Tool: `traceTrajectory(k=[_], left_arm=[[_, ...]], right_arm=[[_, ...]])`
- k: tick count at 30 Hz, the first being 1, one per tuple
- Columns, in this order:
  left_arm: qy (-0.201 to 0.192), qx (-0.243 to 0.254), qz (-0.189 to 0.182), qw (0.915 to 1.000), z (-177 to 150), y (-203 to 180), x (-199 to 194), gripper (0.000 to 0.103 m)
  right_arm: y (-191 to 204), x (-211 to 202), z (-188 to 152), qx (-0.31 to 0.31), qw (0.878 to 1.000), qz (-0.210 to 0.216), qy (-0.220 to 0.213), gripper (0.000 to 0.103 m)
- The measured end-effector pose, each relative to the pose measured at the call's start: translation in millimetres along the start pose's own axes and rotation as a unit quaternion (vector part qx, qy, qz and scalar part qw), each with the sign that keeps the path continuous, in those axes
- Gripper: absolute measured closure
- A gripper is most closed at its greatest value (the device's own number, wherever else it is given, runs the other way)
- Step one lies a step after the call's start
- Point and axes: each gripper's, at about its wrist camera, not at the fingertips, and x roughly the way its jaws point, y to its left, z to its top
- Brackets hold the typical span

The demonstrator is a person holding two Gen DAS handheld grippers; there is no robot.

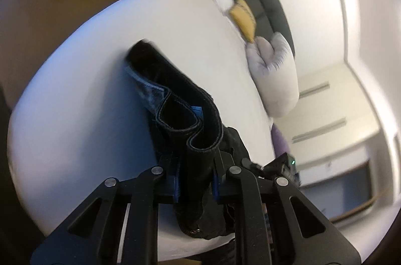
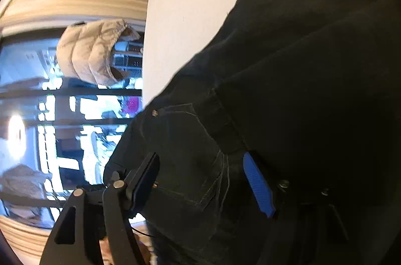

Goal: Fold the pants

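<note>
Both grippers grip the black pants [image 1: 190,119] over the white bed [image 1: 75,89]: left gripper [image 1: 195,179] clenched on a bunched hem, likely to carry it across. Right gripper [image 2: 200,179] straddles the pocketed waist; whether it pinches, I cannot tell.

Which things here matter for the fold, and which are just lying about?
For the job:
- pants
- left claw, shut on the pants
- right claw, around the pants
- bed

Lying about:
- grey pillow
- yellow pillow
- beige jacket

Bare white bed surface [image 1: 75,79] open beside the black pants [image 1: 175,99]; pillows [image 1: 273,74] line its far edge.
</note>
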Motion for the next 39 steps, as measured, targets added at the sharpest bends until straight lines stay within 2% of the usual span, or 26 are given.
traceTrajectory(k=[3, 5, 9, 11, 14, 17, 19, 21, 22, 24, 28, 29, 30, 32, 34, 35, 36, 39], left_arm=[[0.011, 0.087, -0.004, 0.9961, -3.9, -48.1, 10.6, 0.087], [0.025, 0.145, -0.007, 0.9891, -12.3, -81.9, 25.8, 0.087], [0.072, 0.263, -0.009, 0.9619, -51.7, -144.5, 70.9, 0.087], [0.099, 0.304, -0.011, 0.9476, -73.2, -162.7, 92.9, 0.087], [0.129, 0.333, -0.008, 0.9342, -96.1, -174.9, 118.3, 0.087], [0.145, 0.347, 0.0, 0.9265, -107.5, -182.1, 138.0, 0.088], [0.147, 0.361, 0.011, 0.9206, -112.3, -188.1, 148.4, 0.088], [0.142, 0.391, 0.025, 0.9088, -118.1, -198.7, 155.6, 0.088], [0.141, 0.406, 0.031, 0.9025, -123.5, -205.4, 159.0, 0.088], [0.144, 0.429, 0.043, 0.8909, -132.9, -212.2, 166.7, 0.088], [0.154, 0.452, 0.048, 0.8774, -156.6, -226.5, 181.0, 0.088], [0.155, 0.461, 0.051, 0.8724, -159.9, -229.3, 183.9, 0.088], [0.158, 0.469, 0.053, 0.8672, -164.9, -234.9, 192.2, 0.088], [0.168, 0.473, 0.05, 0.8634, -169.8, -238.6, 201.2, 0.088], [0.175, 0.484, 0.051, 0.856, -180.2, -245.8, 211.2, 0.088], [0.178, 0.485, 0.05, 0.8551, -178.3, -244.0, 212.4, 0.088], [0.182, 0.484, 0.047, 0.8545, -180.4, -245.5, 215.8, 0.088], [0.194, 0.484, 0.036, 0.8524, -186.0, -251.2, 225.2, 0.088]], right_arm=[[7.7, -16.1, 1.9, -0.009, 0.999, 0.037, -0.016, 0.03], [15.2, -31.5, 4.9, -0.022, 0.998, 0.056, -0.021, 0.028], [25.4, -56.7, 9.3, -0.046, 0.996, 0.067, -0.031, 0.018], [28.8, -66.9, 7.7, -0.054, 0.995, 0.075, -0.034, 0.014], [32.5, -72.7, -1.8, -0.071, 0.994, 0.084, -0.024, 0.013], [33.4, -73.4, -12.3, -0.091, 0.992, 0.083, -0.008, 0.013], [32.2, -72.4, -15.4, -0.101, 0.992, 0.068, -0.009, 0.013], [31.0, -72.2, -16.2, -0.11, 0.993, 0.042, -0.015, 0.014], [29.6, -68.9, -16.4, -0.11, 0.994, 0.02, -0.012, 0.019], [25.5, -67.5, -14.3, -0.108, 0.994, 0.005, -0.007, 0.023], [26.6, -72.0, -16.7, -0.116, 0.993, -0.013, -0.01, 0.034], [27.6, -73.0, -17.0, -0.122, 0.992, -0.019, -0.013, 0.042], [27.5, -73.6, -17.2, -0.123, 0.992, -0.027, -0.013, 0.044], [26.1, -75.2, -17.2, -0.124, 0.991, -0.044, -0.014, 0.054], [23.5, -79.0, -18.0, -0.131, 0.989, -0.064, -0.017, 0.069], [20.8, -81.7, -18.9, -0.132, 0.988, -0.075, -0.023, 0.079], [17.4, -85.1, -20.1, -0.133, 0.988, -0.077, -0.028, 0.083], [5.4, -100.9, -22.5, -0.133, 0.986, -0.082, -0.052, 0.085]])
